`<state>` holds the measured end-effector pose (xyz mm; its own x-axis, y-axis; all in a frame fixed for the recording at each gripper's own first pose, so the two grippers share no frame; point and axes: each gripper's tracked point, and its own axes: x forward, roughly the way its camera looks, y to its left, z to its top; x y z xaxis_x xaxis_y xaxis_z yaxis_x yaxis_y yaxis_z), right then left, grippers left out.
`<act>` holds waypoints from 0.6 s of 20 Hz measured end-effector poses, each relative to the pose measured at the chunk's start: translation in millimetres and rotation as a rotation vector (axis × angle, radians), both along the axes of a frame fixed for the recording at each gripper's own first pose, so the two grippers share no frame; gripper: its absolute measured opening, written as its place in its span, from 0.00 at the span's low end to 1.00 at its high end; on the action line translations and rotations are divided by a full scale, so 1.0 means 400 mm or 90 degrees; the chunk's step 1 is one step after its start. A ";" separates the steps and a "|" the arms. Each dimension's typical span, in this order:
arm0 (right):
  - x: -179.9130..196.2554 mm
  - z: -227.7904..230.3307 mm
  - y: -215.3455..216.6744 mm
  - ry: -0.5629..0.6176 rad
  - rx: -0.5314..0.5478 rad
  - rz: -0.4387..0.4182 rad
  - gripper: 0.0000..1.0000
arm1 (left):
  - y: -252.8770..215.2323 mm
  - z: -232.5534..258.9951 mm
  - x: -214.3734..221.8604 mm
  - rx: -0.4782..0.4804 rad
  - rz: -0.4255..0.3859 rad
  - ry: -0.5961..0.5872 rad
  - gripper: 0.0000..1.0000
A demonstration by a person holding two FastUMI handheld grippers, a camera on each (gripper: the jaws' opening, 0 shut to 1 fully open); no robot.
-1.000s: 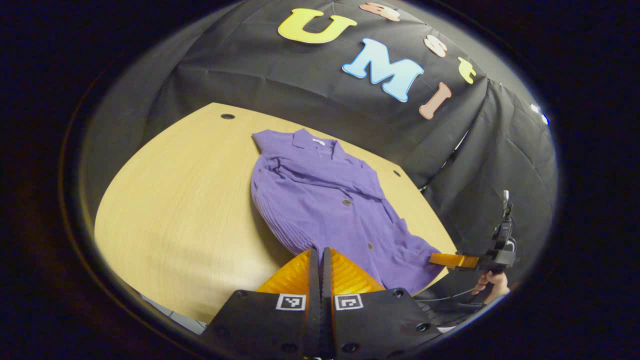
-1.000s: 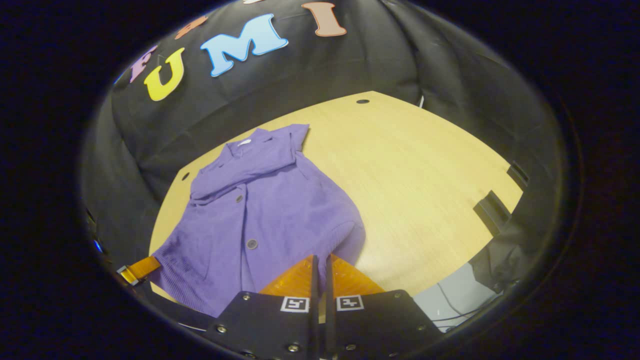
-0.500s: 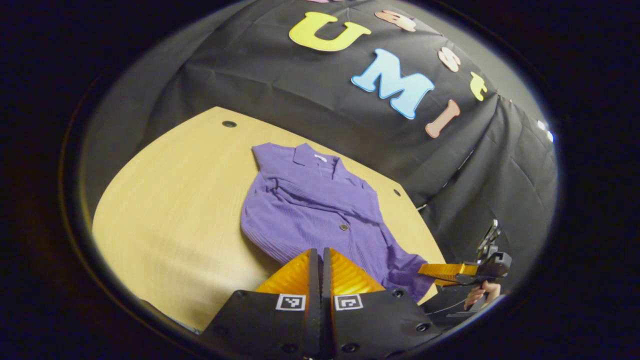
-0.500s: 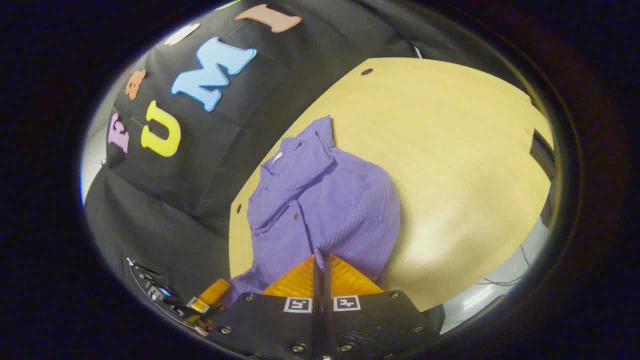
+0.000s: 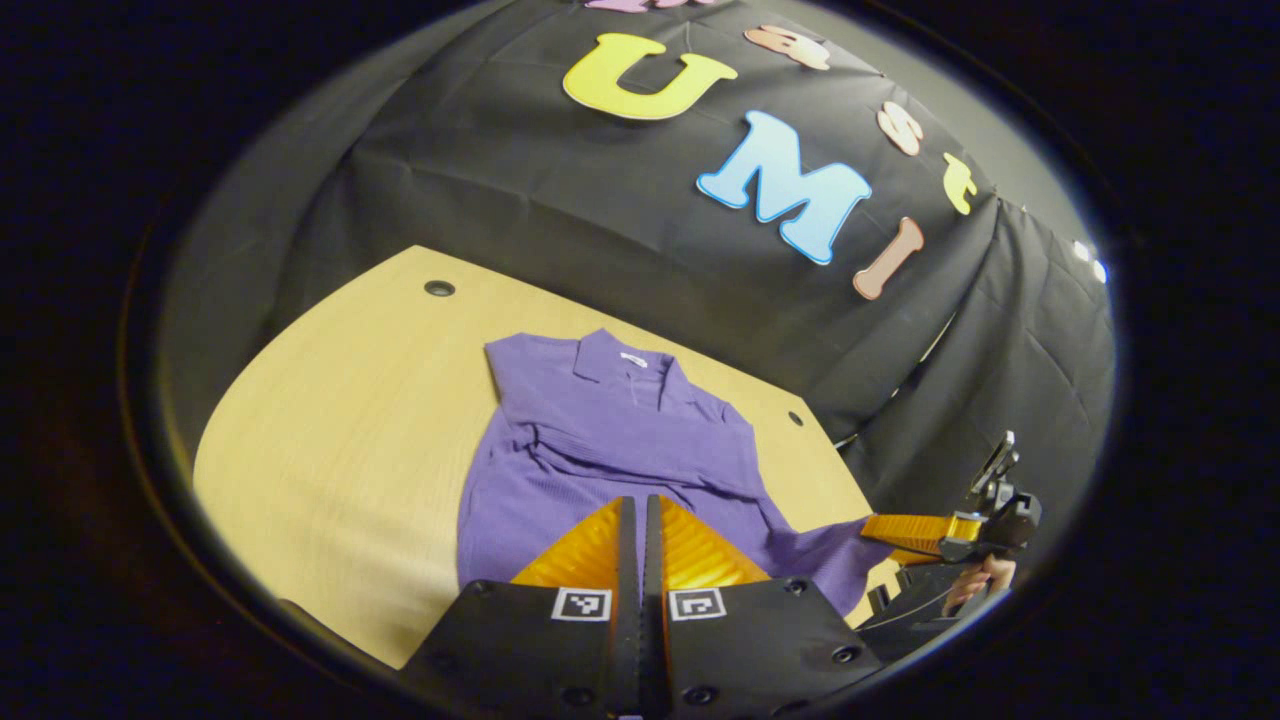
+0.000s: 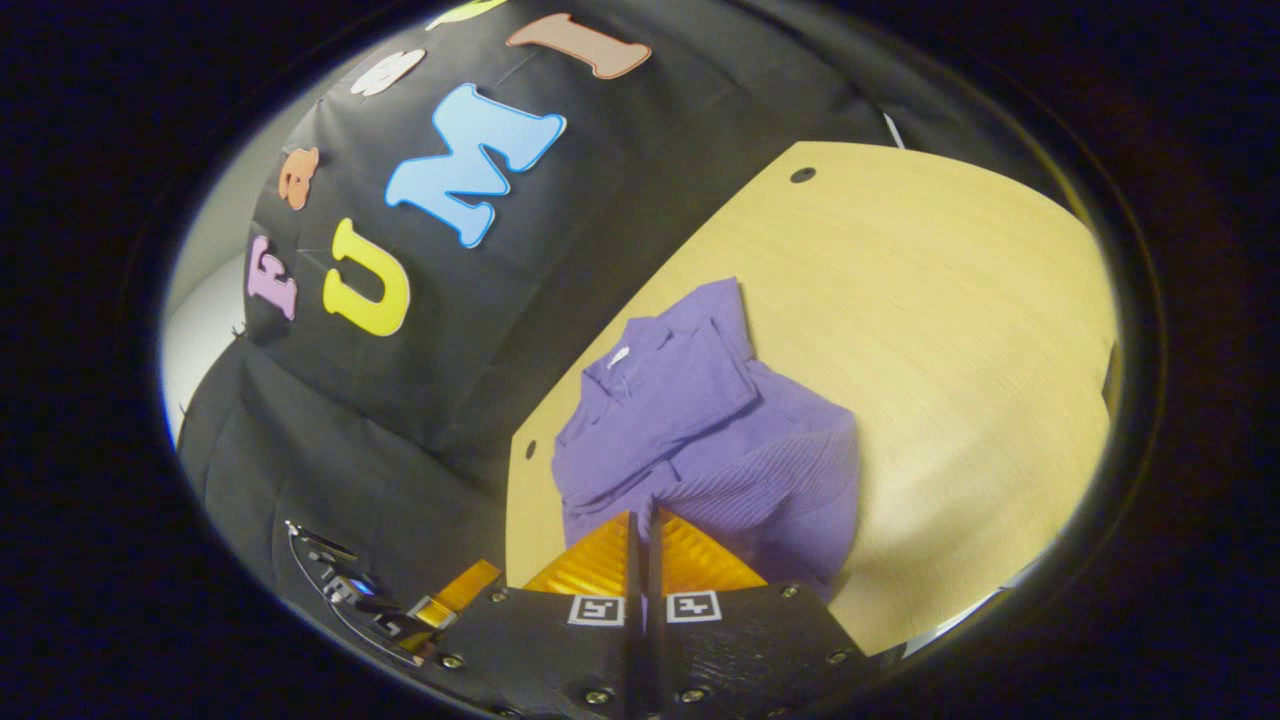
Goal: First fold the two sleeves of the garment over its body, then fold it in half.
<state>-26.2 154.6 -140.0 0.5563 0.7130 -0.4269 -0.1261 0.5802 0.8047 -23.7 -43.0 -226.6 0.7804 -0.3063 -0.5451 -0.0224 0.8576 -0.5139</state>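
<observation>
The garment (image 5: pixel 610 440) lies on the table (image 5: pixel 330 440), collar toward the booth wall. Both grippers sit at its near hem.

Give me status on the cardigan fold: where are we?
Done: both sleeves look folded across the purple cardigan. In hand: the left gripper and right gripper are each shut on its hem, carrying it toward the collar. Left: lay the hem down on the wooden table and release.

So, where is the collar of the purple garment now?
In the left gripper view, the collar lies at the garment's far end, toward the black cloth wall.
</observation>
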 end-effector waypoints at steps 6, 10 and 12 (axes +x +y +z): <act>0.140 0.065 0.065 -0.029 0.028 0.025 0.01 | 0.030 -0.035 0.104 0.015 0.022 0.008 0.07; 0.262 0.102 0.122 -0.052 0.041 0.044 0.01 | 0.053 -0.025 0.219 0.030 0.042 -0.008 0.07; 0.322 0.122 0.146 -0.064 0.045 0.052 0.01 | 0.061 -0.013 0.279 0.039 0.050 -0.020 0.07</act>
<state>102.4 213.0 -91.3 0.5323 0.7842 -0.3188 -0.2531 0.5068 0.8241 88.0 -18.7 -231.6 0.8177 -0.2111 -0.5355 -0.0748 0.8835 -0.4625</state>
